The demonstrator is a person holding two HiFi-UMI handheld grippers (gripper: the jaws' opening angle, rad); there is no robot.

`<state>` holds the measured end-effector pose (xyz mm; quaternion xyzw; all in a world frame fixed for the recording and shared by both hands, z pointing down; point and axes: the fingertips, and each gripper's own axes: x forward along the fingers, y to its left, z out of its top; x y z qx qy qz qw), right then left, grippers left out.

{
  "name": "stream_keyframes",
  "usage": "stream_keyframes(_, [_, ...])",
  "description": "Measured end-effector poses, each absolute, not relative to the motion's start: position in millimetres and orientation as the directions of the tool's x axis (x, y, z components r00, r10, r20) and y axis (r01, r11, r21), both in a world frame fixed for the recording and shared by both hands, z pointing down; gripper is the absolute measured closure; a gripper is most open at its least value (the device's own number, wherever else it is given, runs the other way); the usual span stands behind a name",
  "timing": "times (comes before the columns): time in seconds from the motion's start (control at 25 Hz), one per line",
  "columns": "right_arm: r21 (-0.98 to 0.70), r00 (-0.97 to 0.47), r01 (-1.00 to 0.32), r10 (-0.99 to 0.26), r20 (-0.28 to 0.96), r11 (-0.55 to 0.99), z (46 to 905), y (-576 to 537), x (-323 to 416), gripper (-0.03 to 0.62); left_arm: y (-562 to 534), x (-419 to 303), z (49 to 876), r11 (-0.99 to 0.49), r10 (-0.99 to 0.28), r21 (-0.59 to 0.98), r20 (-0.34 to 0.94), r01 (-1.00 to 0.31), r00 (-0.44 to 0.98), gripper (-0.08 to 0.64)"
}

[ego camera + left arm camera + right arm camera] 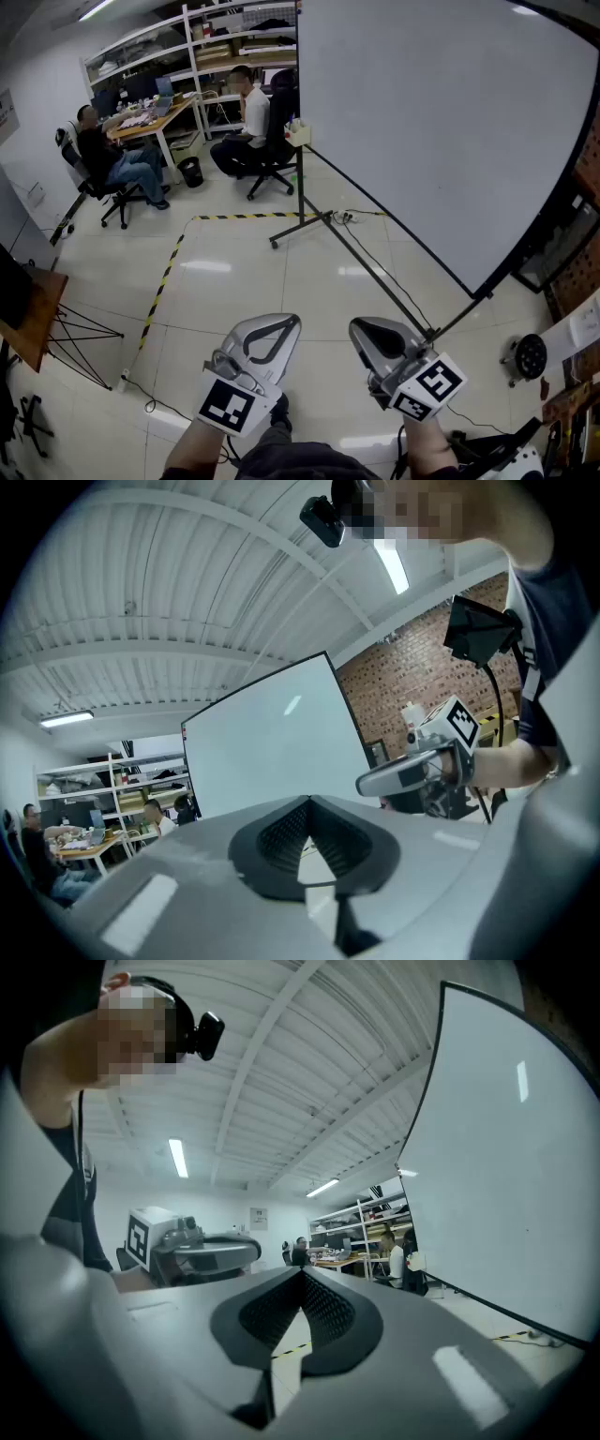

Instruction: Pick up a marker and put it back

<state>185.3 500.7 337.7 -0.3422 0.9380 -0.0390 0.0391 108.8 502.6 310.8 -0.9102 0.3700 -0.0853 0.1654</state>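
No marker shows clearly in any view. A big whiteboard [441, 122] on a wheeled stand fills the right of the head view, with a small box [298, 134] fixed at its left edge. My left gripper [284, 323] and right gripper [360, 328] are held side by side at the bottom, above the floor and short of the board. Both are level and shut, with the tips meeting and nothing between them. The left gripper view shows the closed tips [309, 801] and the whiteboard [272, 742] beyond. In the right gripper view the closed tips [302, 1271] face the room, with the board [506, 1176] at the right.
The stand's legs and bar [375, 272] and a cable [366, 258] cross the floor ahead. Yellow-black tape [164, 281] marks the floor at left. Two people sit at a desk [155, 112] at the back left. A wooden table [33, 309] stands at the left edge.
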Motion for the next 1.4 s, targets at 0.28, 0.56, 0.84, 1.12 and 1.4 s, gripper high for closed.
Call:
stream_keyframes(0.28, [-0.116, -0.743, -0.664, -0.669, -0.008, 0.739, 351, 431, 139, 0.592, 430, 65, 322, -0.701, -0.679, -0.327, 0.035, -0.634, 0.733, 0.554])
stream_keyframes(0.56, [-0.099, -0.718, -0.692, -0.696, -0.009, 0.716, 344, 342, 80, 0.592, 338, -5, 321, -0.699, -0.679, -0.299, -0.008, -0.649, 0.734, 0.554])
stream_keyframes(0.84, [-0.087, -0.723, -0.69, -0.691, 0.023, 0.719, 344, 286, 42, 0.592, 283, -41, 321, -0.716, -0.666, -0.273, -0.008, -0.643, 0.746, 0.554])
stream_keyframes(1.12, [-0.09, -0.738, -0.674, -0.673, 0.043, 0.733, 339, 241, 25, 0.592, 243, -60, 319, -0.712, -0.679, -0.243, 0.0, -0.659, 0.734, 0.554])
stream_keyframes(1.4, [-0.141, -0.764, -0.641, -0.644, 0.027, 0.755, 361, 158, 37, 0.592, 165, -46, 335, -0.695, -0.702, -0.27, 0.051, -0.666, 0.711, 0.554])
